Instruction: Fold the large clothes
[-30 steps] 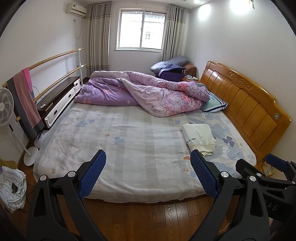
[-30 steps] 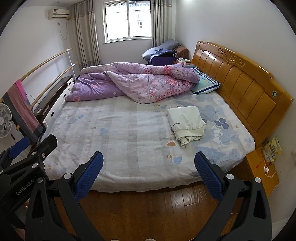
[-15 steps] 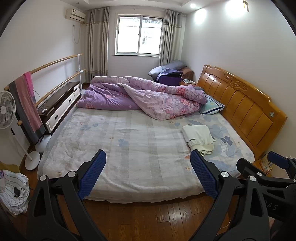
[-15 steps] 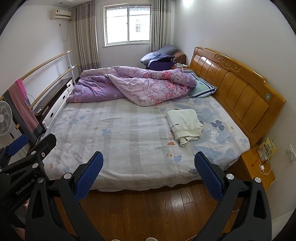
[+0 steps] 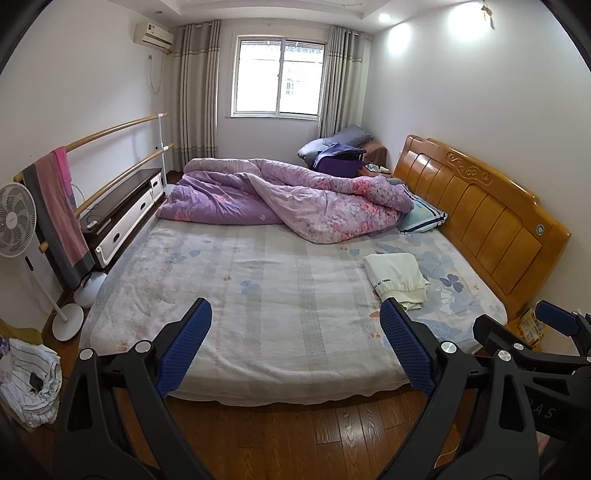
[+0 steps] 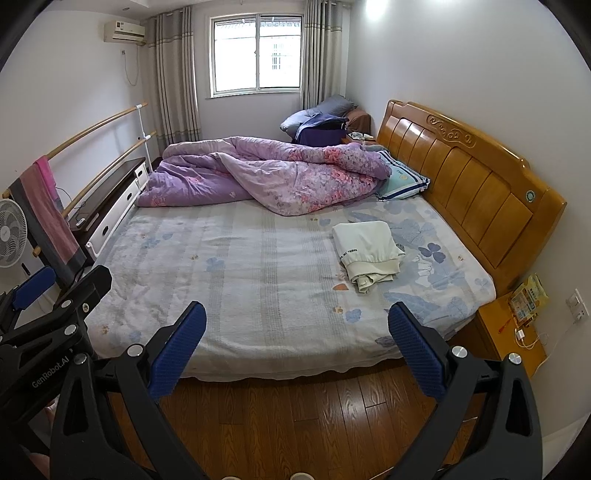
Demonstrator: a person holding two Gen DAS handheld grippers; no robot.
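Folded cream garment [image 5: 397, 278] [image 6: 367, 253] lies flat on the bed [image 5: 258, 295] [image 6: 240, 277], on the headboard side, near the foot edge. Dark print line shows on its top layer, cuffed ends point toward the cameras. Nothing touches it.

Left gripper [image 5: 295, 350] jaws spread wide, nothing between the blue pads [image 5: 184, 350], held over the wood floor [image 5: 295, 435] short of the bed edge. Right gripper [image 6: 297, 350] also released, wide open, empty, blue pads [image 6: 179, 349] framing the bed's near edge. Both well apart from the garment. In the left view the right gripper sits at lower right; in the right view the left gripper sits at lower left.

Purple quilt [image 5: 288, 199] [image 6: 266, 173] bunched across the far half of the bed, reaching the striped pillow [image 5: 421, 216] [image 6: 402, 181] by the wooden headboard [image 5: 487, 218] [image 6: 469, 181]. Sheet is pale with blue flower prints and grey stripes.

Nightstand [image 6: 509, 332] beside the headboard end, carrying a yellow packet [image 6: 528, 299] and a white cable. Far corner: dark bag and grey pillows piled under the window [image 5: 279, 75] [image 6: 256, 51].

Left wall: two wooden rails [image 5: 110, 129] with a pink and grey towel [image 5: 59, 210] draped over, low TV cabinet [image 5: 122, 218] below, white fan [image 5: 16, 221]. Striped white cloth heap [image 5: 29, 384] on the floor at far left. AC unit [image 5: 153, 35] high on the wall.
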